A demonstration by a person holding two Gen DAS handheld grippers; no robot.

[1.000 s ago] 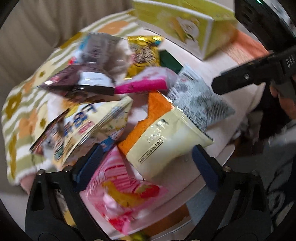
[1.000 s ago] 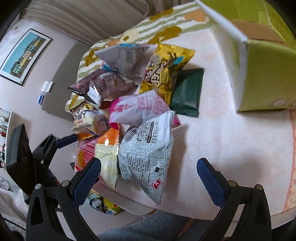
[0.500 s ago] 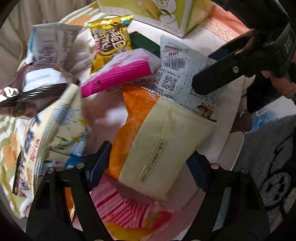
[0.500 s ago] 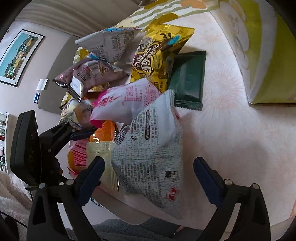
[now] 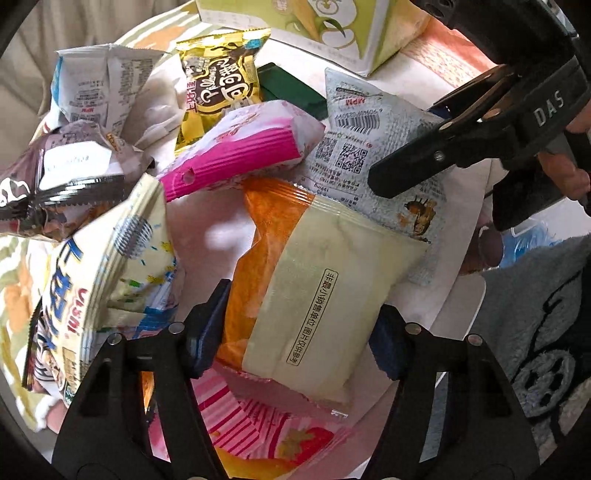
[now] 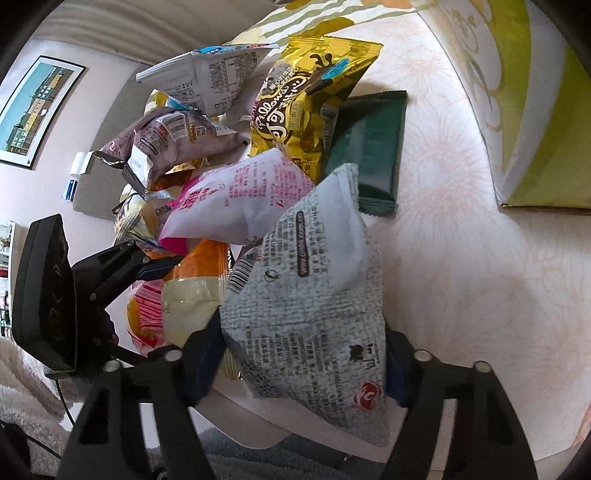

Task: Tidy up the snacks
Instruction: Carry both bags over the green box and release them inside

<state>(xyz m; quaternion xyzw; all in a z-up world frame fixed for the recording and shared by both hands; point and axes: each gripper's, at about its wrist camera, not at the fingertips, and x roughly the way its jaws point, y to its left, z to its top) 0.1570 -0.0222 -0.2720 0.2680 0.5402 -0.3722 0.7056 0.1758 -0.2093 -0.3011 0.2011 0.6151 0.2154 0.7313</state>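
A heap of snack packets lies on a pale table. My left gripper (image 5: 299,328) has its pads against both sides of an orange and cream packet (image 5: 317,302). My right gripper (image 6: 303,354) has its pads against both sides of a grey speckled white packet (image 6: 314,302), which also shows in the left wrist view (image 5: 373,155). Around them lie a pink and white packet (image 5: 251,144), a yellow chocolate packet (image 6: 310,99), a dark green packet (image 6: 369,155), a purple-brown packet (image 6: 166,144) and a cream and blue packet (image 5: 107,280).
A yellow-green cardboard box (image 6: 528,103) stands at the table's far right, also in the left wrist view (image 5: 332,26). A pink striped packet (image 5: 258,424) lies under the left gripper. The table's front edge (image 6: 258,417) is just below the right gripper.
Both grippers moved forward into the heap and their jaws narrowed: the left around the orange and cream packet, the right around the grey speckled packet.
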